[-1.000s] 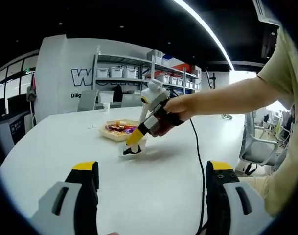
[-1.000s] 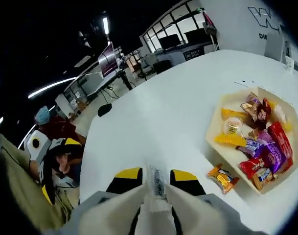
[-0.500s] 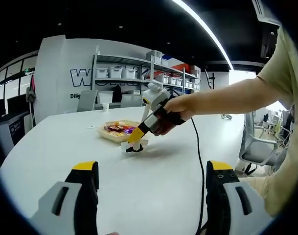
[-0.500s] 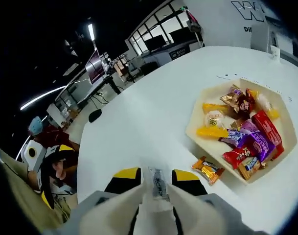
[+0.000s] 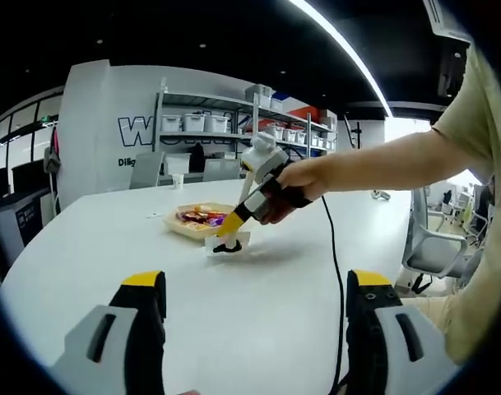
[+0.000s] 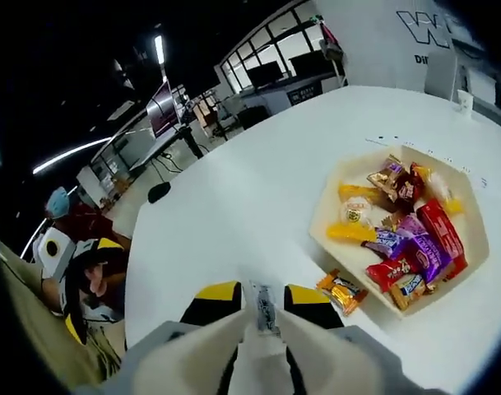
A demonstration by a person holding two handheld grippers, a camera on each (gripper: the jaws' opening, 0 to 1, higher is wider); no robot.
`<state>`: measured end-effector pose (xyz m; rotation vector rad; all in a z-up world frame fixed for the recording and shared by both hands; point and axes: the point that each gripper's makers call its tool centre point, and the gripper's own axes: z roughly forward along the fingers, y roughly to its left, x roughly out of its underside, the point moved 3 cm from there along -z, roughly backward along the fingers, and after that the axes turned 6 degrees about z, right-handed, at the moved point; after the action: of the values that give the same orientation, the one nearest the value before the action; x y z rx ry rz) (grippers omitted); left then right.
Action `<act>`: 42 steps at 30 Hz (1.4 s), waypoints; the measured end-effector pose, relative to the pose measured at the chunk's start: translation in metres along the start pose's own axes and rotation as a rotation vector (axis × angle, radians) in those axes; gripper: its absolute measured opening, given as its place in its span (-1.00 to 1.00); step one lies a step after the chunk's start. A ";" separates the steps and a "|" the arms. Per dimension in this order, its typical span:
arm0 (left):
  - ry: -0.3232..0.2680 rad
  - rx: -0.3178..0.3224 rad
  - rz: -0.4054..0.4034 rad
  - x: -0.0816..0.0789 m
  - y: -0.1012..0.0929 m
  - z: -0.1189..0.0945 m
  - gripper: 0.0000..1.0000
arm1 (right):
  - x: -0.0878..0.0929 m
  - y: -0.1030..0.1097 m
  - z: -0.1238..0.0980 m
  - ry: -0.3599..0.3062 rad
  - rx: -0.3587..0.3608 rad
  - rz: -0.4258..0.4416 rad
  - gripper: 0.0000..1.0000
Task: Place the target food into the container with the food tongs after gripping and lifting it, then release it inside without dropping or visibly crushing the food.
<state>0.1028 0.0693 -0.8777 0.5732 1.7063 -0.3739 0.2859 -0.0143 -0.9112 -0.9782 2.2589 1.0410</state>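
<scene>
R gripper (image 6: 258, 298) clenched on tongs (image 6: 259, 309); orange snack (image 6: 342, 291) just beside tray (image 6: 328, 216). L gripper (image 5: 254, 284) released.

A tray (image 6: 472, 216) of wrapped snacks (image 6: 415, 239) sits on the bench (image 6: 234, 206). One wrapped candy (image 6: 342, 291) lies on the bench just beside the tray's near edge. Shelving (image 5: 225, 123) stands behind the bench.

The left gripper (image 5: 250, 306) has 2 grey jaws with black inner faces and yellow tips. The right gripper (image 5: 230, 228) is white and black with yellow-tipped jaws, and a black cable (image 5: 332, 271) trails from it. The person wears a pale yellow short sleeve (image 5: 474, 107) and light trousers (image 5: 435, 306).
</scene>
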 end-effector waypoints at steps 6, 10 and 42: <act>-0.004 0.004 0.003 -0.002 -0.001 0.001 0.77 | -0.014 0.002 -0.011 -0.022 0.012 -0.042 -0.72; -0.006 0.006 0.005 -0.003 -0.002 0.001 0.77 | -0.020 0.001 -0.017 -0.034 0.024 -0.049 -0.71; -0.006 -0.004 0.005 -0.001 0.003 -0.002 0.78 | -0.108 -0.044 -0.066 -0.127 0.180 -0.113 -0.71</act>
<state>0.1031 0.0726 -0.8758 0.5724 1.6990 -0.3684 0.3809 -0.0423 -0.8206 -0.9245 2.1257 0.8123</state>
